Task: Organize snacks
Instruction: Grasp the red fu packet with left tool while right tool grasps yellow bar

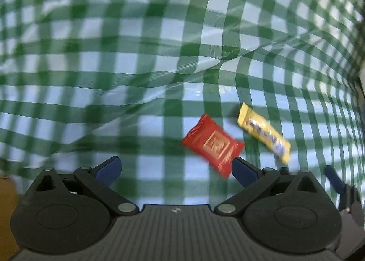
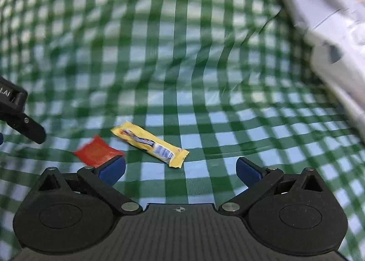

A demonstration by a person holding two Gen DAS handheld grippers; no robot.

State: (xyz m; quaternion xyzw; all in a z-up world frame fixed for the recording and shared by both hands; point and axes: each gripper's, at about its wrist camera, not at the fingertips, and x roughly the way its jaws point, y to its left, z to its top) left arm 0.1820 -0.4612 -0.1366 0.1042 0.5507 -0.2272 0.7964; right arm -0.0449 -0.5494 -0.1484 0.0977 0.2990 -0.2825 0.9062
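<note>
Two snacks lie side by side on a green-and-white checked cloth (image 1: 136,60). In the left wrist view a red square packet (image 1: 213,144) sits just beyond my left gripper's right fingertip (image 1: 244,172), and a yellow bar (image 1: 264,133) lies to its right. My left gripper (image 1: 176,169) is open and holds nothing. Seen from the right wrist, the yellow bar (image 2: 150,143) lies ahead and left of centre, and the red packet (image 2: 97,152) is by the left fingertip (image 2: 113,169). My right gripper (image 2: 180,169) is open with nothing between its fingers. Both views are blurred.
The cloth is rumpled, with raised folds behind the snacks. A blurred white box-like object (image 2: 330,32) stands at the upper right of the right wrist view. The left gripper's body (image 2: 18,115) shows at that view's left edge. Something brown (image 1: 6,204) sits at the left wrist view's lower left.
</note>
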